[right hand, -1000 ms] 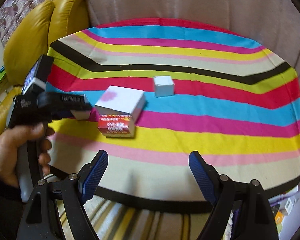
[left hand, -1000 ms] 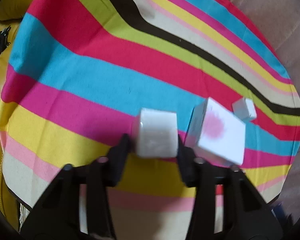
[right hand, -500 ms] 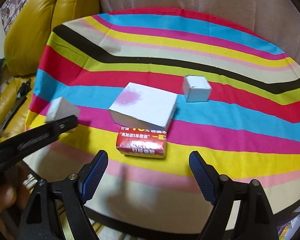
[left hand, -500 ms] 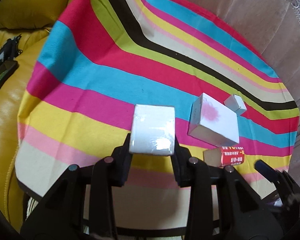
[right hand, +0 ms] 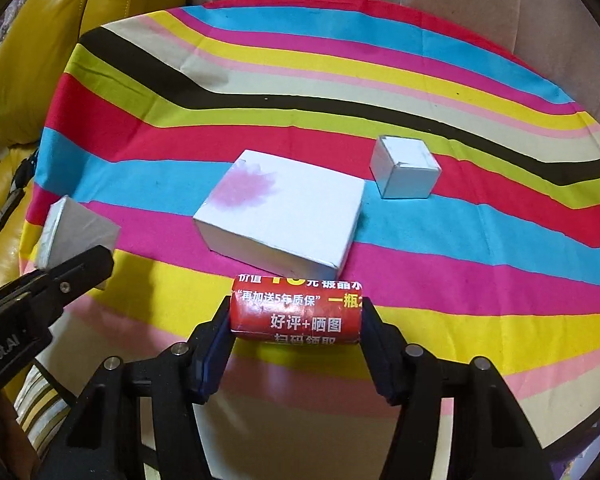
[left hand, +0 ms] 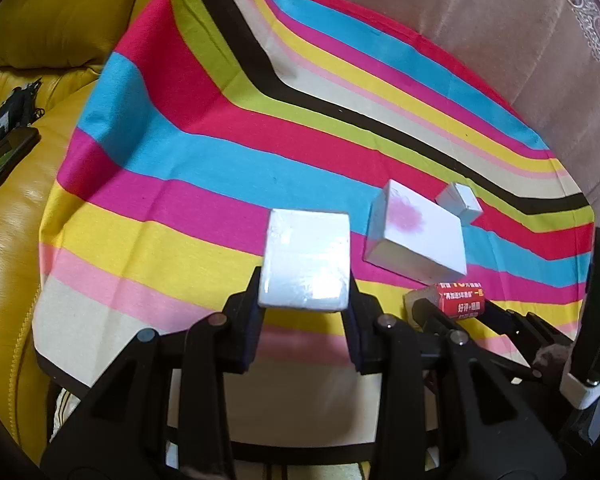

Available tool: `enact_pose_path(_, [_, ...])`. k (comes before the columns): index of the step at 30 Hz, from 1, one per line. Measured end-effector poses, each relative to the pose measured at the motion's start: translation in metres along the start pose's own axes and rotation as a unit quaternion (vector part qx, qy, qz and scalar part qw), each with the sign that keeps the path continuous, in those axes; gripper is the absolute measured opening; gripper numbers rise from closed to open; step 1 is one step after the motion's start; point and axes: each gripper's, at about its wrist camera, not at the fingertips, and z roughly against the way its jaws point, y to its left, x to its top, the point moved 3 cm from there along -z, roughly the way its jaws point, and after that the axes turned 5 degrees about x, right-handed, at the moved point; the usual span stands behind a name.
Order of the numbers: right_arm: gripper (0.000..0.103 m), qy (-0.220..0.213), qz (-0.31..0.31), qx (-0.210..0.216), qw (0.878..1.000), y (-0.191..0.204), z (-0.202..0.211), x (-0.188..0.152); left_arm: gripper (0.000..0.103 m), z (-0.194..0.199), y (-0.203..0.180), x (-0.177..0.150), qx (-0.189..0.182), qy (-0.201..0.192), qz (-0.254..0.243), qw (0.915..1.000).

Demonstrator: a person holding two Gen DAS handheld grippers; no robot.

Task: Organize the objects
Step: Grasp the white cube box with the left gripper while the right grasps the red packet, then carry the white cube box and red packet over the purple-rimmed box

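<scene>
Four boxes were counted in all: three white, one red; the striped cloth (right hand: 440, 256) covered a round desk, with a yellow sofa (left hand: 16, 216) at its left edge. White box no. 1, a shiny wrapped block (left hand: 305, 261), was clamped between the pads of the left tool (left hand: 305, 280), its jaws drawn in close against both sides; it was held clear above the cloth near the desk's near edge. White box no. 2, the flat one with a pink stain (right hand: 286, 210), lay on the cloth near the middle, one corner angled toward the camera. White box no. 3, a small cube (right hand: 405, 168), sat apart from it, farther back and to the right, on the red and blue stripes. The red box (right hand: 298, 309), printed with white and yellow characters, lay just in front of the stained box, touching or nearly so; the right tool (right hand: 298, 320) had just been closing and its blue pads met both ends of the red box, which rested on the cloth. Both tools pointed steeply downward at the desk; the left tool showed at the left edge of the right wrist view, side by side with the right one.
</scene>
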Motion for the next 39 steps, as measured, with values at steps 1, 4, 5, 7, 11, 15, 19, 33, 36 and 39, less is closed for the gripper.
enact_pose_path(1, [0.059,-0.001,-0.001,0.0,1.0,-0.002,0.002,-0.001,0.039,0.0,-0.002,-0.001,-0.002,0.001,-0.002,1.0])
enact_pose_path(4, [0.059,-0.005,-0.008,0.0,1.0,-0.009,0.012,-0.007,0.039,0.003,-0.013,-0.005,-0.009,0.003,-0.013,0.9999])
enact_pose_path(5, [0.059,-0.007,-0.013,-0.001,1.0,-0.013,0.015,-0.009,0.039,0.005,-0.018,-0.007,-0.013,0.005,-0.019,0.9997])
enact_pose_path(7, [0.059,-0.012,-0.021,-0.005,1.0,-0.022,0.024,-0.015,0.039,0.006,-0.028,-0.012,-0.02,0.009,-0.031,0.9993])
enact_pose_path(11, [0.059,-0.019,-0.04,-0.013,0.999,-0.041,0.043,-0.029,0.039,0.009,-0.054,-0.024,-0.037,0.021,-0.061,0.9972])
enact_pose_path(15, [0.059,-0.024,-0.056,-0.022,0.998,-0.06,0.06,-0.042,0.039,0.016,-0.078,-0.035,-0.053,0.026,-0.089,0.9943])
enact_pose_path(19, [0.059,-0.031,-0.077,-0.031,0.996,-0.085,0.081,-0.059,0.039,0.023,-0.108,-0.05,-0.07,0.034,-0.125,0.9891])
enact_pose_path(33, [0.059,-0.046,-0.162,-0.113,0.979,-0.198,0.153,-0.14,0.039,0.05,-0.239,-0.117,-0.143,0.061,-0.266,0.9515])
enact_pose_path(36, [0.059,-0.044,-0.184,-0.13,0.973,-0.223,0.164,-0.159,0.039,0.053,-0.267,-0.135,-0.159,0.07,-0.296,0.9392])
enact_pose_path(39, [0.059,-0.042,-0.205,-0.145,0.967,-0.245,0.172,-0.177,0.039,0.057,-0.291,-0.152,-0.173,0.08,-0.32,0.928])
